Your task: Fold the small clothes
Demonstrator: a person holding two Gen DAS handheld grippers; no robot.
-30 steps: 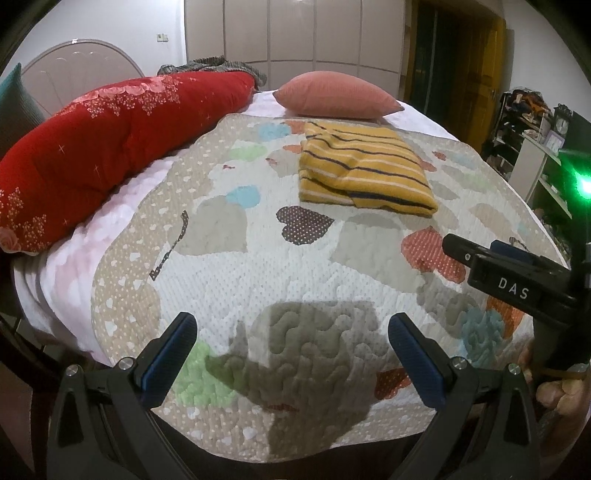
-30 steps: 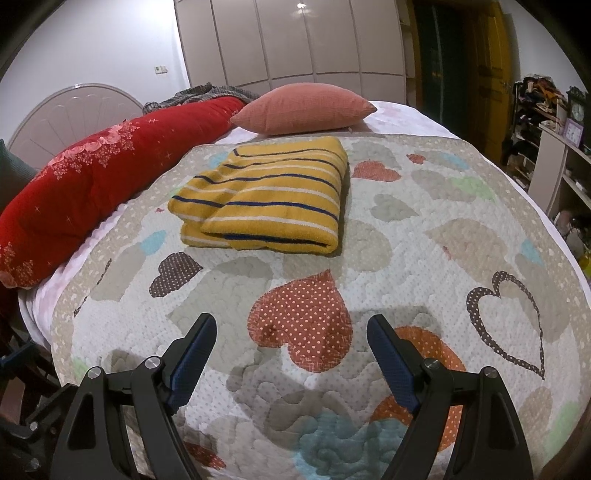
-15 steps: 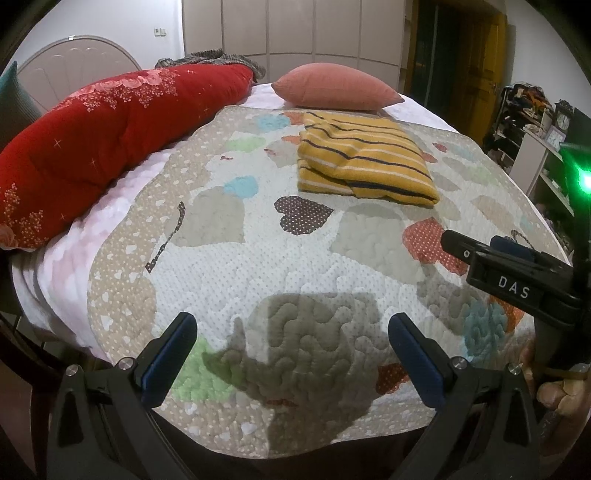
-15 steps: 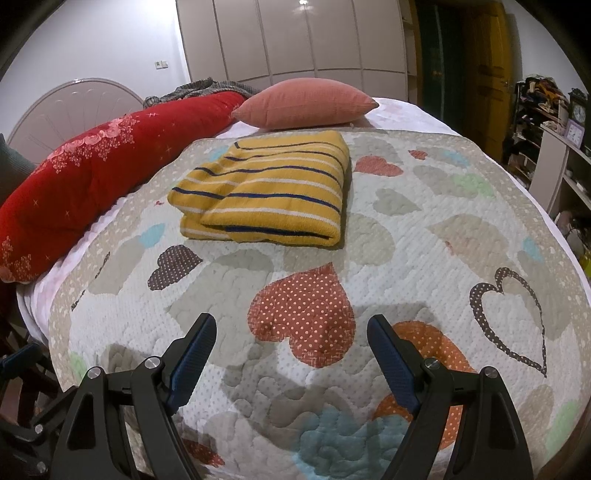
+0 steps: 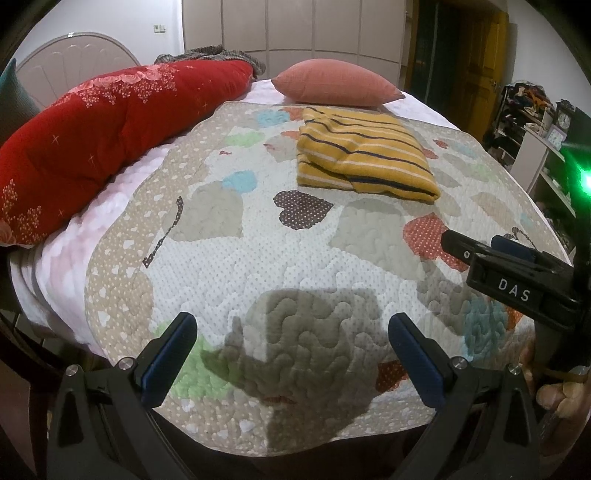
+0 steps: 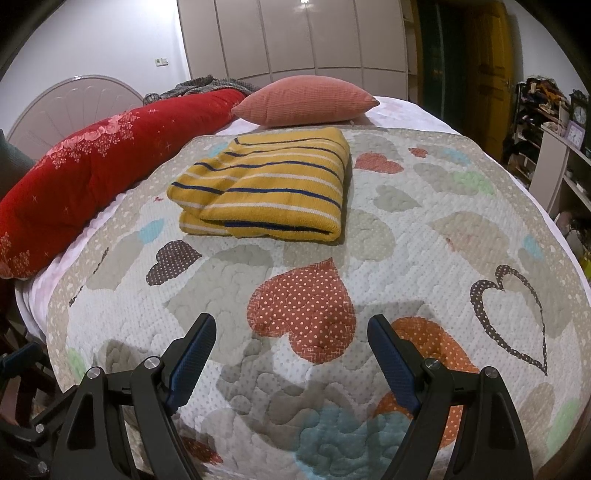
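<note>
A yellow sweater with navy and white stripes (image 5: 364,158) (image 6: 266,188) lies folded into a neat rectangle on the far part of the heart-patterned quilt (image 5: 288,258) (image 6: 424,236). My left gripper (image 5: 291,328) hangs open over the quilt's near edge, well short of the sweater, with nothing between its blue pads. My right gripper (image 6: 291,332) is also open and empty above a red dotted heart, nearer to me than the sweater. The right gripper's black body (image 5: 517,284) shows at the right of the left wrist view.
A long red floral bolster (image 5: 110,129) (image 6: 92,177) lies along the left side of the bed. A pink pillow (image 5: 336,83) (image 6: 303,99) sits behind the sweater. Shelves with clutter (image 6: 554,147) stand at the right; wardrobe doors (image 6: 295,33) stand behind.
Both views have shifted only slightly over the bed; the sweater lies as before, and both grippers stay open and empty.
</note>
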